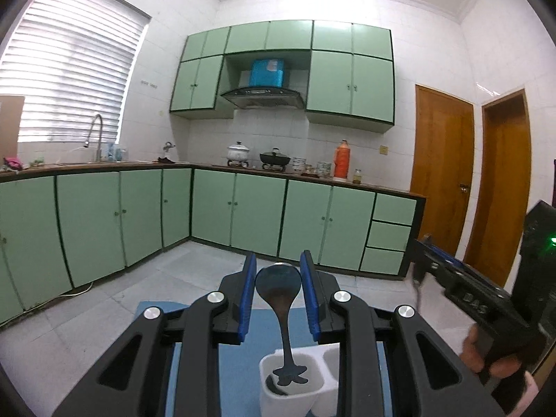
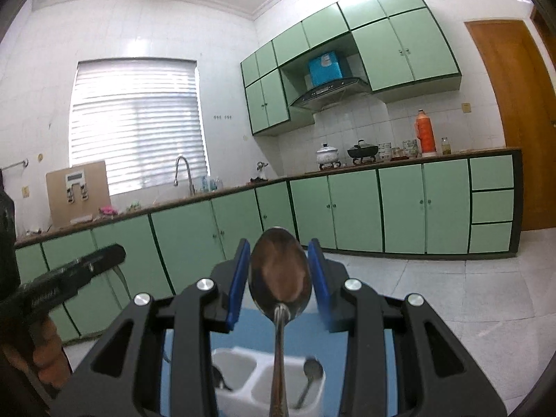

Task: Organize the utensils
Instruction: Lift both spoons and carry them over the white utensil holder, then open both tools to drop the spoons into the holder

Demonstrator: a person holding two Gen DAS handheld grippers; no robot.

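My left gripper (image 1: pixel 278 264) is shut on a dark spoon (image 1: pixel 279 299). Its blue pads (image 1: pixel 247 295) press on the bowl's two sides, and the handle hangs down over the left compartment of a white utensil holder (image 1: pixel 299 396). In the right wrist view my right gripper (image 2: pixel 279 253) is shut the same way on the bowl of a shiny metal spoon (image 2: pixel 279 278), whose handle points down over the holder's divider (image 2: pixel 257 358). Another spoon (image 2: pixel 309 375) leans in the right compartment and a dark utensil (image 2: pixel 219 380) lies in the left one. Each gripper shows at the edge of the other's view.
The holder stands on a blue mat (image 1: pixel 229 358) over a tiled floor. The right gripper's body (image 1: pixel 479 299) and a person's hand (image 1: pixel 486 358) are close on the right. Green cabinets (image 1: pixel 243 215), a counter with pots and an orange flask (image 1: pixel 341 160) are far behind.
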